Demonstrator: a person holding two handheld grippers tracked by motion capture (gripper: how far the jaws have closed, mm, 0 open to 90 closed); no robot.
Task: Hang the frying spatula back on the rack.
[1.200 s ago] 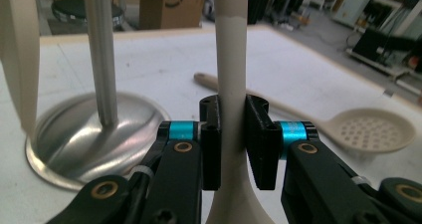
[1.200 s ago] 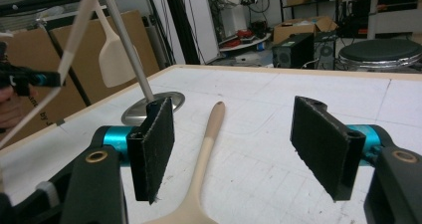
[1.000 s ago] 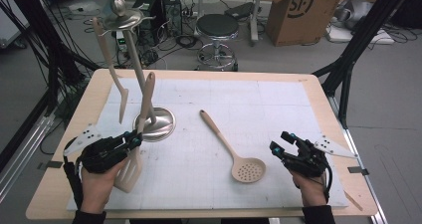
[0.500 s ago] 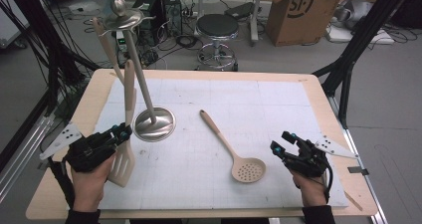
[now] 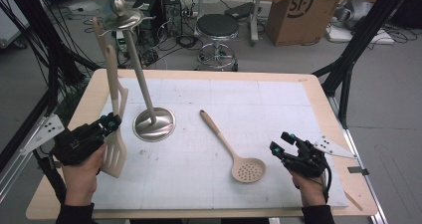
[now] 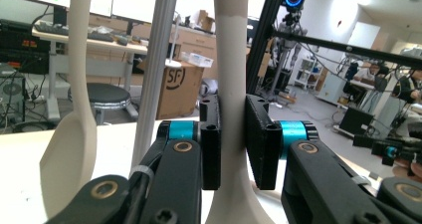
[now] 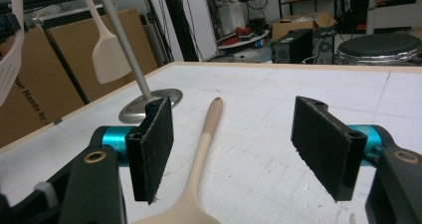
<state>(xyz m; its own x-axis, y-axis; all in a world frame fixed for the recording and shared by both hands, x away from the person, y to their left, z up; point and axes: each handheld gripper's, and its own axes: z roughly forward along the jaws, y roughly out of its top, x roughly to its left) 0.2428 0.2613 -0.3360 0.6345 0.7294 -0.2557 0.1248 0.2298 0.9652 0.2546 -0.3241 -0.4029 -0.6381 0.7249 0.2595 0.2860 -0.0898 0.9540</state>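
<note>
My left gripper is shut on the handle of a beige slotted spatula, held upright at the table's left with its blade hanging below the jaws. Just to its right stands a utensil stand with a round steel base and a tall pole. A second beige spatula hangs from the stand. A beige perforated skimmer spoon lies flat mid-table. My right gripper rests open near the skimmer's bowl, jaws on either side of the handle's line without touching it.
A white gridded mat covers the wooden table. Behind the table are a black stool, a cardboard box and cables on the floor. Black frame legs stand at the right.
My left gripper has carried the slotted spatula left and slightly up, away from the stand's base. The right gripper and the skimmer have stayed put.
</note>
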